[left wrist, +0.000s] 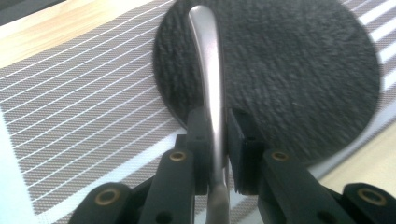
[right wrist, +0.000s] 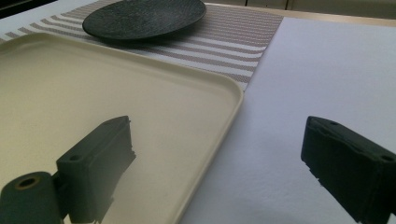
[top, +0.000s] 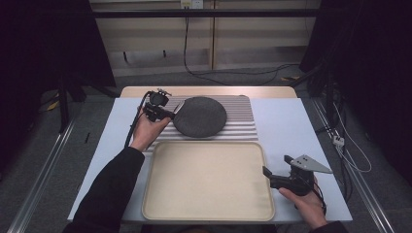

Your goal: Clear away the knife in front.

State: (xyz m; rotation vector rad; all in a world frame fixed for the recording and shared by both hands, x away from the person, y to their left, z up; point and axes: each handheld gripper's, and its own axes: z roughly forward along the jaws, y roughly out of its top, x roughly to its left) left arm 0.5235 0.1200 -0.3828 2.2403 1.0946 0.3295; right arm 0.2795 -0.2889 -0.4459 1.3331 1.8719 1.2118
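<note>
Metal utensil handle (left wrist: 211, 79) sat clamped in the left gripper (left wrist: 218, 135) over the dark plate's (top: 200, 116) left edge, while the right gripper (right wrist: 219, 154), jaws wide, hovered at the empty tray's (top: 160, 194) right rim.

A silver utensil handle (left wrist: 210, 70) is being held over the dark round plate (top: 201, 115), which is lying on the striped mat (top: 240, 121).
</note>
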